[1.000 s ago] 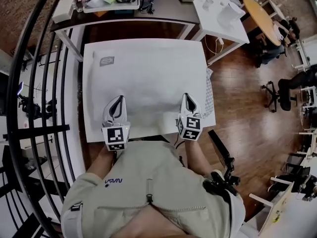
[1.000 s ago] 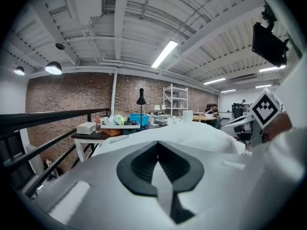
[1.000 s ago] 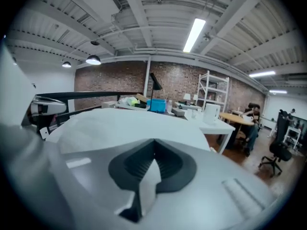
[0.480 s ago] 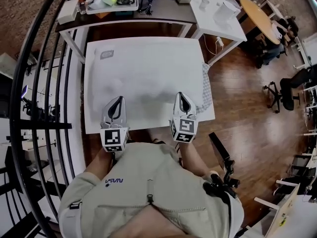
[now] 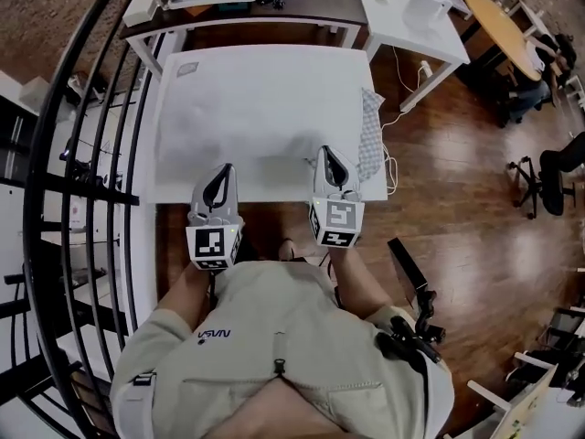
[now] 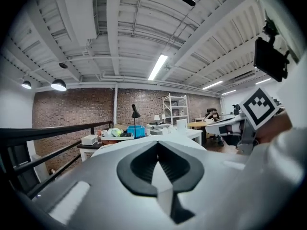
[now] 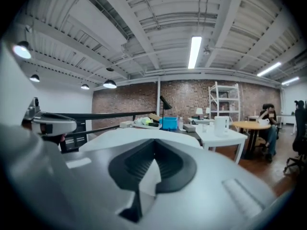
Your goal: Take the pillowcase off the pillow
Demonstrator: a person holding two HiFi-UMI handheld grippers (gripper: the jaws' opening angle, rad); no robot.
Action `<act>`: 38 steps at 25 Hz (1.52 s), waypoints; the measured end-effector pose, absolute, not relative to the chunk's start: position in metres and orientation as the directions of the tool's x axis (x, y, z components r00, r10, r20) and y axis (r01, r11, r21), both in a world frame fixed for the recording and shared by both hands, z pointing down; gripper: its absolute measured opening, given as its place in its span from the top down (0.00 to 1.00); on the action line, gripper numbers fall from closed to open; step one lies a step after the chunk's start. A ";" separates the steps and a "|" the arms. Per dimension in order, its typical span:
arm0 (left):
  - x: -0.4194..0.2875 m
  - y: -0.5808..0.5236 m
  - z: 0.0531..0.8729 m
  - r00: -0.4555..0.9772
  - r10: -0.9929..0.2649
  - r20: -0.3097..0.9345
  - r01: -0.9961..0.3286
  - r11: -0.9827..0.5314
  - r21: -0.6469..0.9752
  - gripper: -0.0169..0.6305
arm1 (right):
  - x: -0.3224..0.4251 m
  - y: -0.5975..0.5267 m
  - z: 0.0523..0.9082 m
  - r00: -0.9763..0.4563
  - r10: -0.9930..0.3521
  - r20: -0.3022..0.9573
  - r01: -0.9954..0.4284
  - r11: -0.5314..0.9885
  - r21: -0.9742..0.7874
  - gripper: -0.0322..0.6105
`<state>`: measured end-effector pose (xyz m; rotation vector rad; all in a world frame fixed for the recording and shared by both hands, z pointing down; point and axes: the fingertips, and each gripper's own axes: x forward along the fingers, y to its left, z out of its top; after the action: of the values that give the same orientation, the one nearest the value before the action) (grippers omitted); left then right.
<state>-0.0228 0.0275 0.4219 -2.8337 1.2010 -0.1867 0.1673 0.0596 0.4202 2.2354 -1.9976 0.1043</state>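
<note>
The white pillowcase [image 5: 265, 108] lies spread flat over the white table, a small label [image 5: 189, 69] at its far left corner. My left gripper [image 5: 221, 169] sits at its near edge on the left and is shut on a fold of the white fabric. My right gripper [image 5: 328, 152] is at the near edge on the right, likewise shut on fabric. In the left gripper view the closed jaws [image 6: 157, 144] pinch a white wedge of cloth, with the pillowcase [image 6: 183, 136] stretching away beyond. The right gripper view shows the same: jaws [image 7: 154, 142] closed on white cloth, pillowcase [image 7: 116, 133] ahead.
A grey checked cloth [image 5: 370, 131] hangs at the table's right edge. Behind stand a dark desk [image 5: 274, 12] with a tray and a blue box, and a white side table [image 5: 411, 16]. A black railing [image 5: 87, 154] runs along the left. Wooden floor lies to the right.
Both grippers have drawn back toward the person and lifted a little, still shut. The near edge of the white fabric has come back with them.
</note>
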 end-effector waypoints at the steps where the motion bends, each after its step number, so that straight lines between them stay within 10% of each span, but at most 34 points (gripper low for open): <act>1: -0.026 0.031 0.415 0.681 -0.728 0.078 -0.720 -0.685 -0.109 0.96 | 0.161 0.064 0.416 0.101 -0.987 0.128 -0.994 -0.095 0.054 0.94; 38: -0.128 0.068 0.429 0.613 -0.784 0.096 -0.789 -0.615 0.011 0.96 | 0.087 0.129 0.433 0.111 -0.975 0.190 -0.994 -0.112 0.006 0.95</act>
<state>-0.1276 0.0680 0.4294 -2.8679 1.3996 -0.1304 0.0871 0.1285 0.4326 2.2390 -1.9998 0.2088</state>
